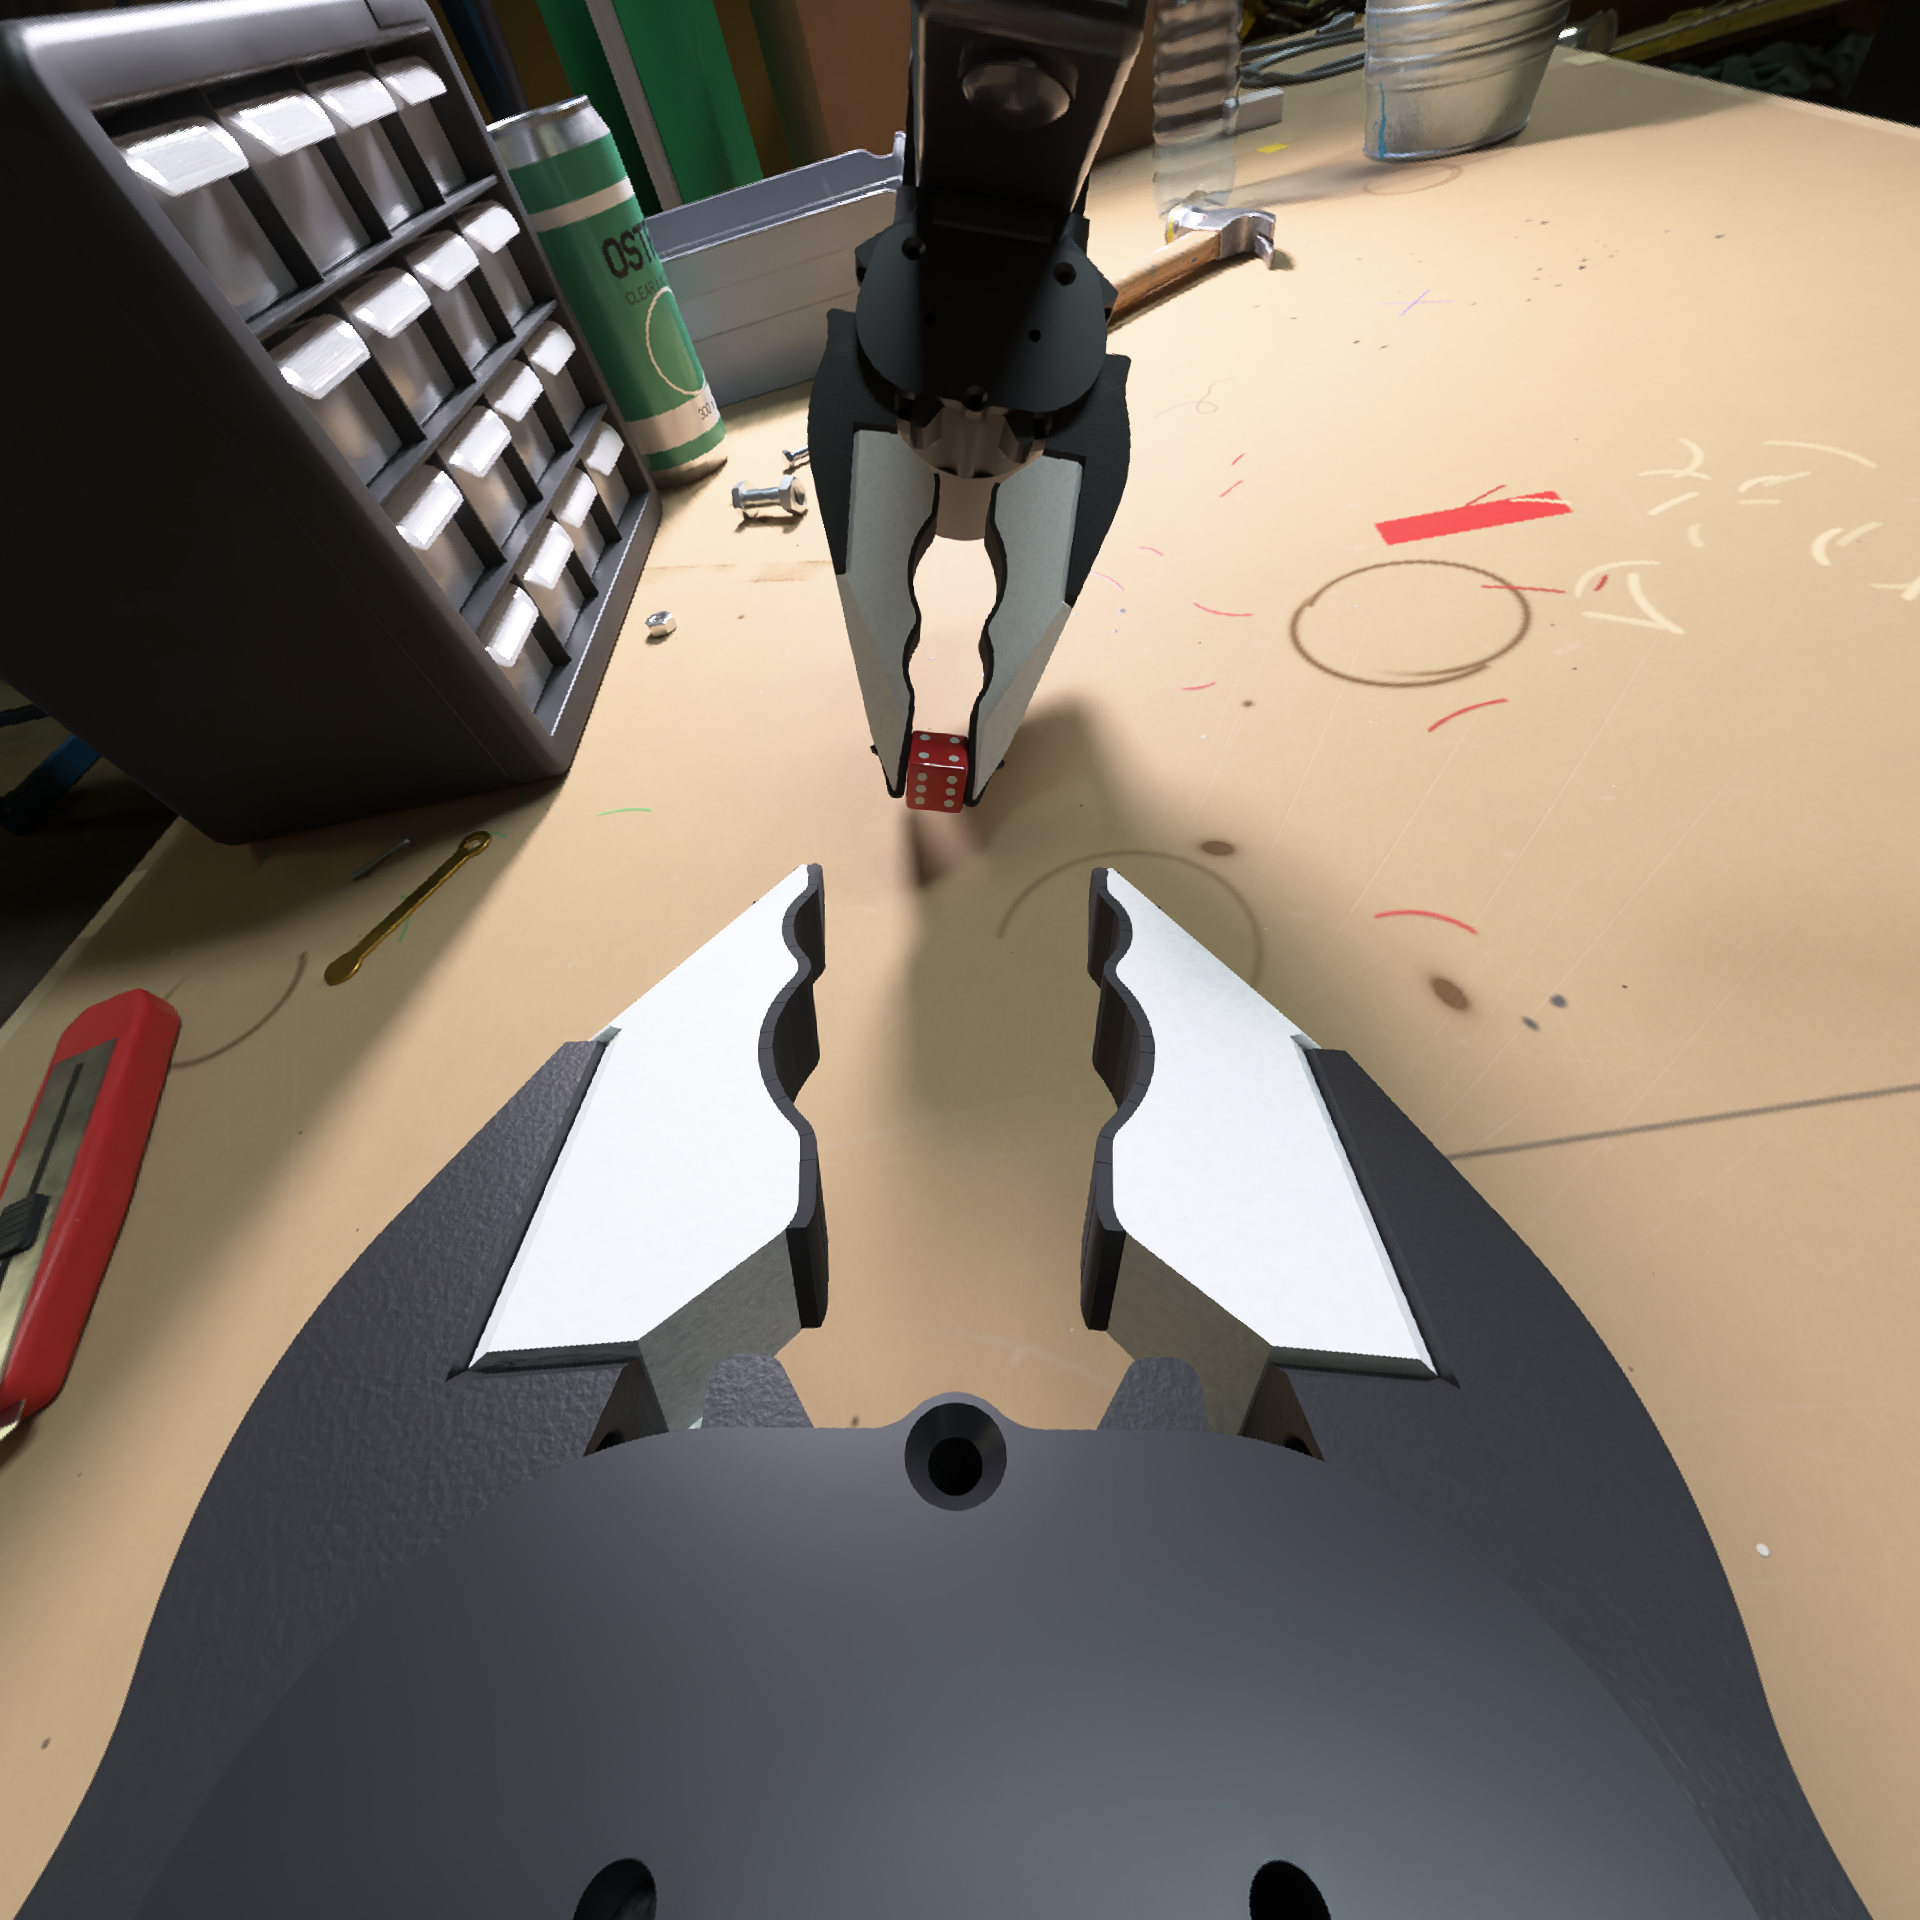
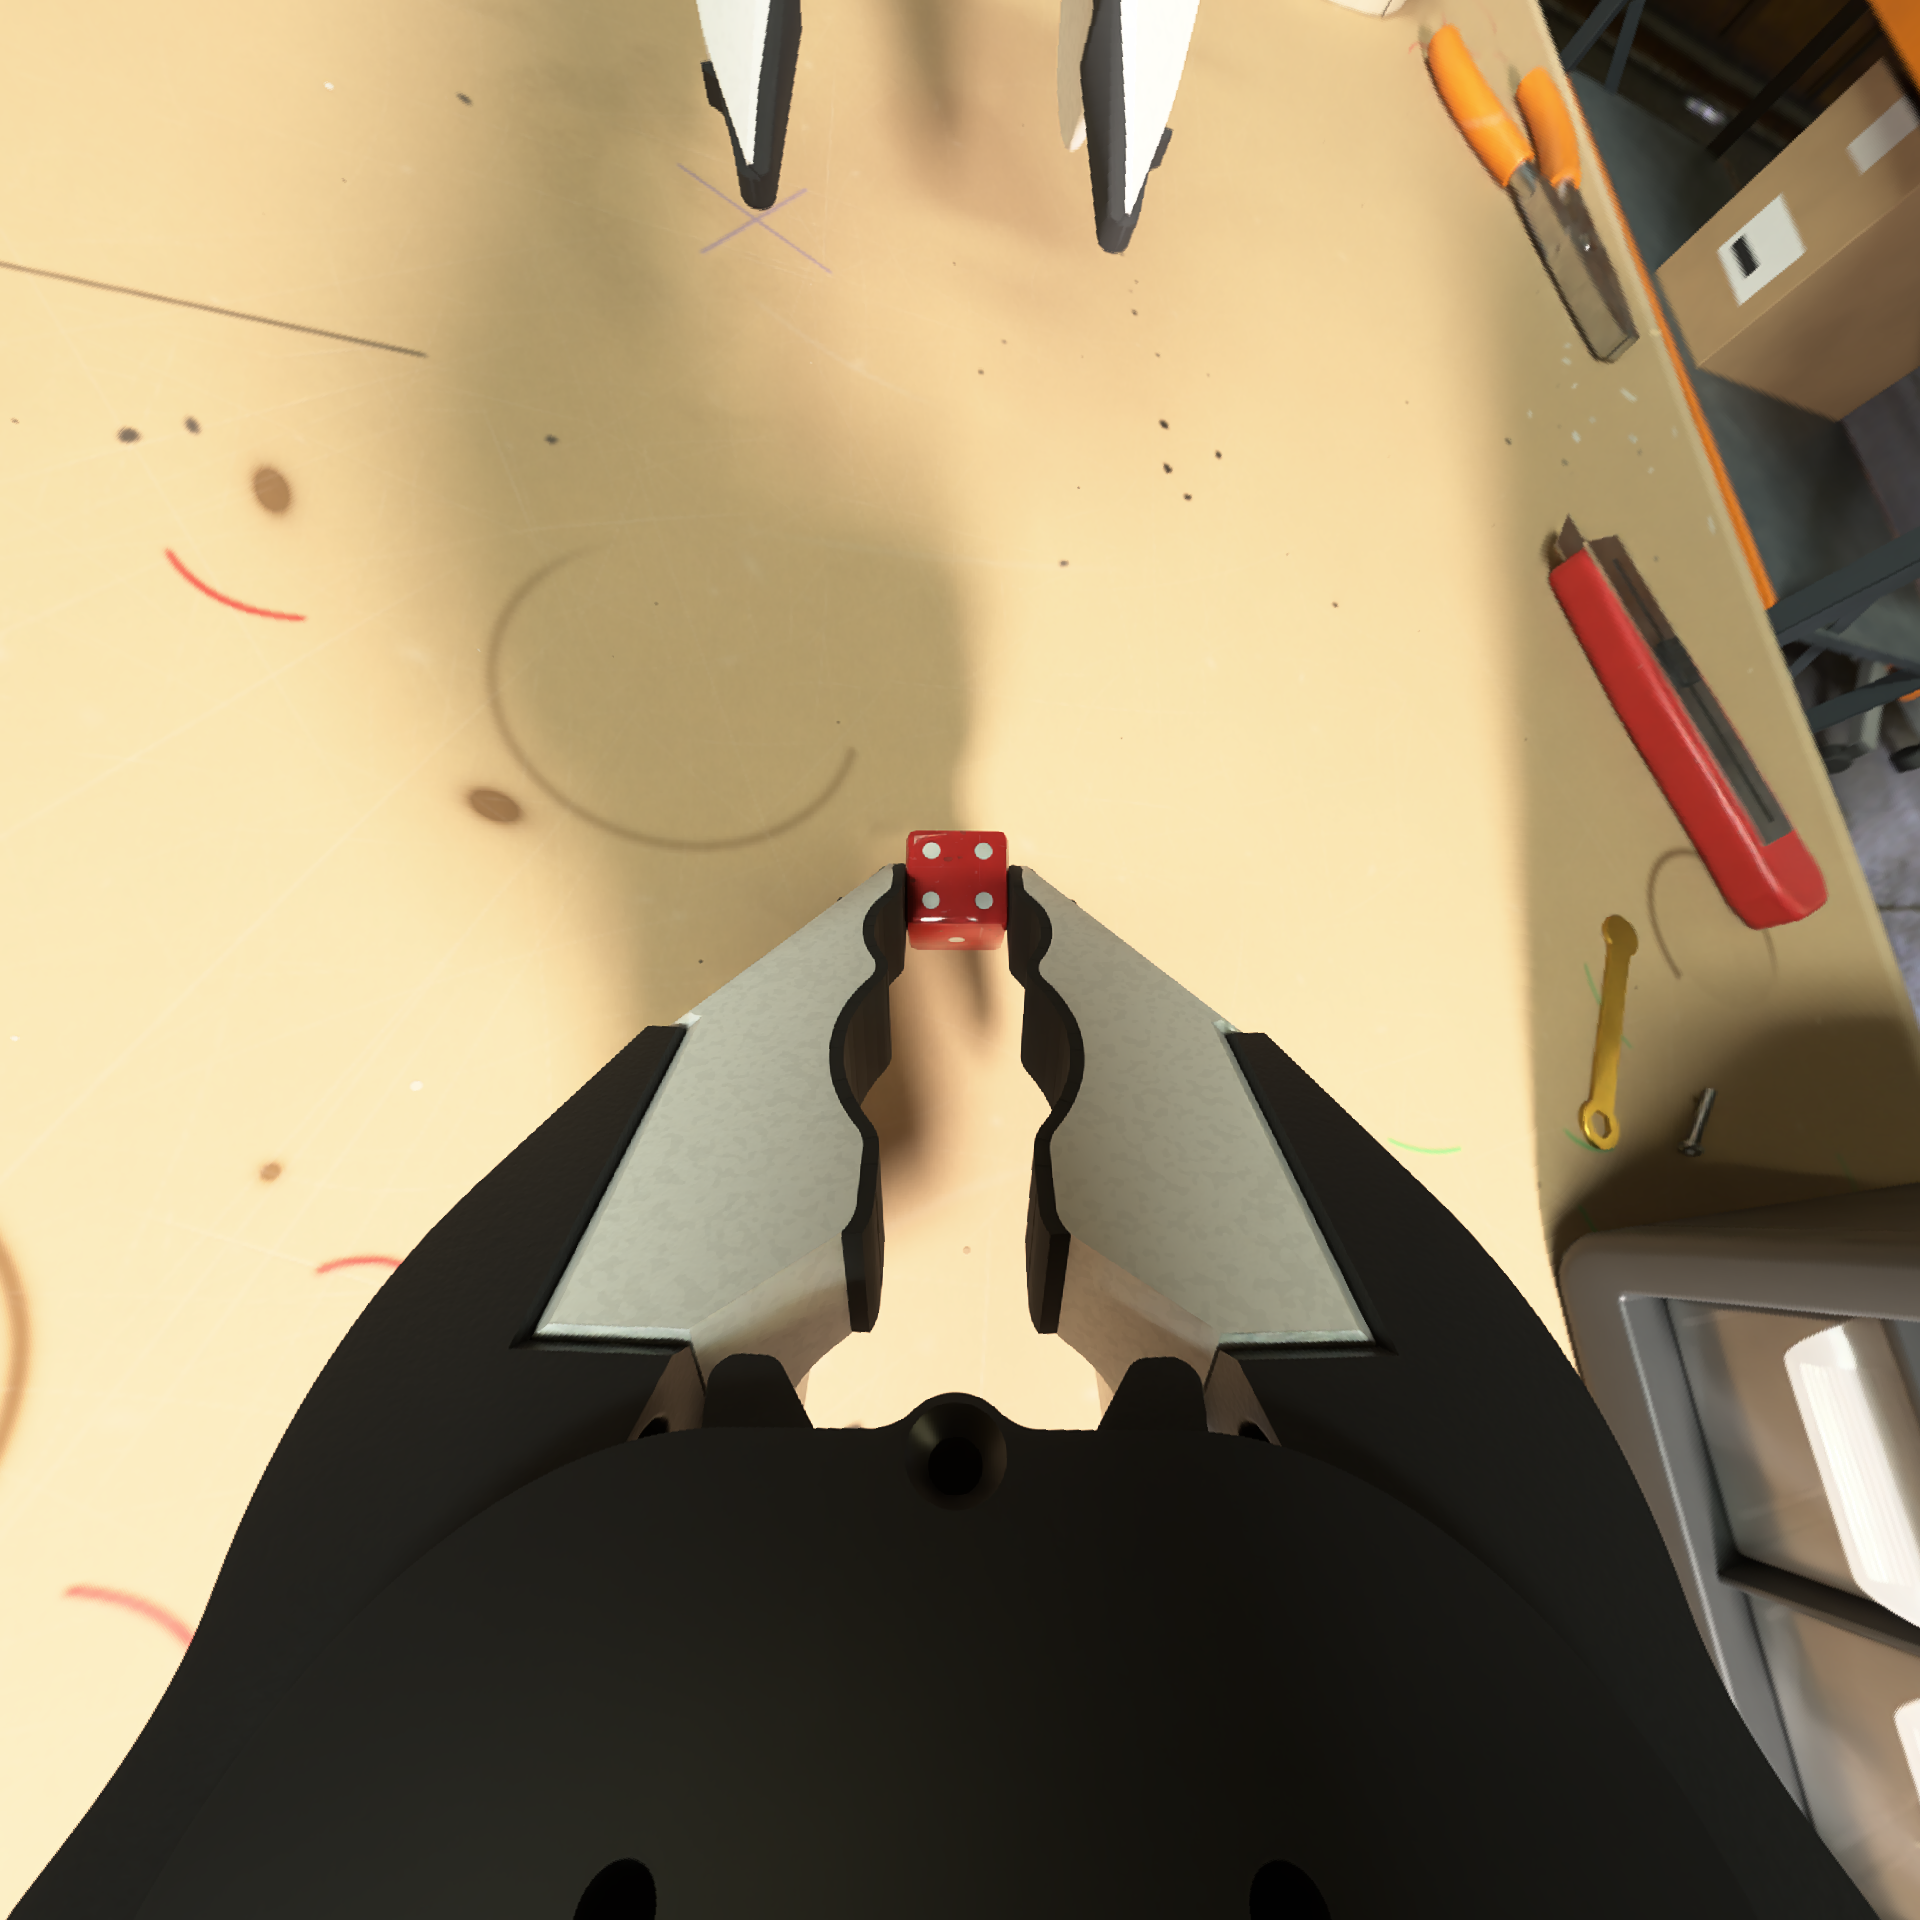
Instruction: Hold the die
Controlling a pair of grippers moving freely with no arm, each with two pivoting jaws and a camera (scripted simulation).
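A small red die [image 2: 956,888] with white pips sits between the tips of my right gripper [image 2: 956,894], which is shut on it and holds it above the tan tabletop. In the left wrist view the right gripper [image 1: 938,779] points down in front of me with the die [image 1: 935,771] at its tips. My left gripper [image 1: 956,883] is open and empty, a short way in front of the die and facing it. Its fingertips [image 2: 758,177] show at the top of the right wrist view.
A grey drawer cabinet [image 1: 312,416] stands at left, with a green can [image 1: 613,281] and a grey bin [image 1: 779,270] behind it. A red utility knife [image 1: 73,1174], a brass key [image 1: 405,909], a bolt [image 1: 769,499], a nut [image 1: 661,623], a hammer [image 1: 1195,260] and a metal bucket [image 1: 1455,73] lie around. Orange-handled chisels [image 2: 1527,177] lie near the table edge.
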